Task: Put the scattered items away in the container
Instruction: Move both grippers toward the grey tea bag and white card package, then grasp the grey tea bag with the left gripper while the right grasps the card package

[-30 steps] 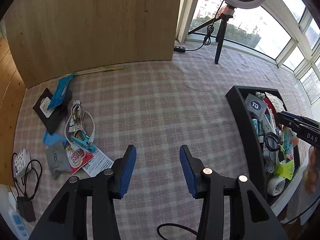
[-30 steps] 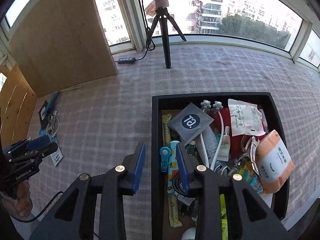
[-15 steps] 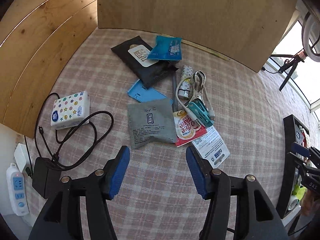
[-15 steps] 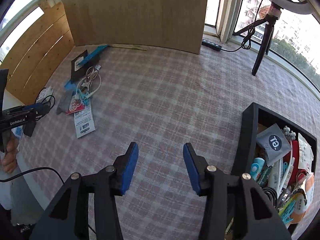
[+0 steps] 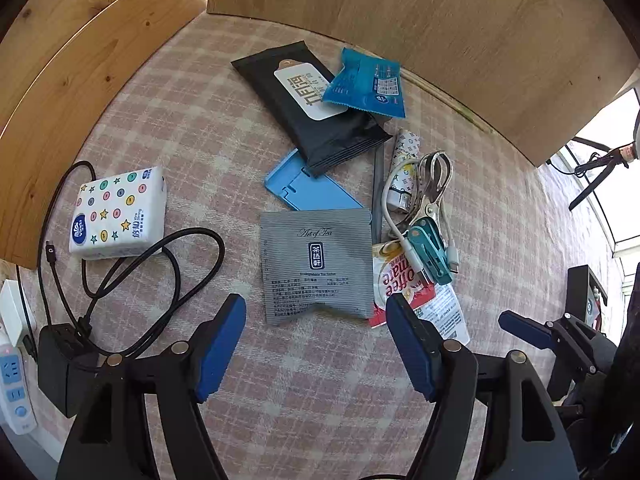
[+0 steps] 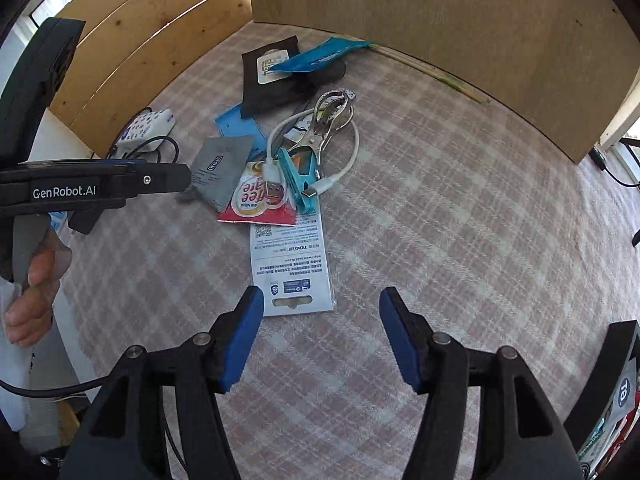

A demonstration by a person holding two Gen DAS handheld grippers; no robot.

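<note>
1. Clutter lies in one loose heap on the checked tablecloth (image 5: 320, 400), near the corner where two wooden boards (image 5: 480, 40) meet.
2. The left gripper (image 5: 316, 344) points steeply down just short of the heap; its jaws are opening with nothing between them, and the grey tea sachet (image 5: 316, 268) lies just beyond its blue pads (image 5: 218, 348).
3. The right gripper (image 6: 322, 338) is likewise spreading and empty, and the near end of the white printed card (image 6: 290, 264) sits just ahead of its left pad.
4. That card's long axis runs from the gripper away toward the heap, its far end tucked under the red-and-white coffee sachet (image 6: 260, 200).
5. The black wipes pack (image 5: 312, 104) lies slantwise, one end toward the boards, with a blue packet (image 5: 366, 84) overlapping it.
6. Counted in the heap: one tea sachet, one coffee sachet, one card, one wipes pack, one blue packet, one blue plastic stand (image 5: 308, 188), one white cable (image 6: 340, 168), one teal clip (image 5: 430, 254), one metal clip (image 6: 328, 120).
7. A spotted tissue pack (image 5: 118, 212) lies apart, toward the cloth's left edge, touching a black cable (image 5: 160, 264).
8. The black container (image 6: 616, 376) shows at the right edge, well apart from the heap.
</note>
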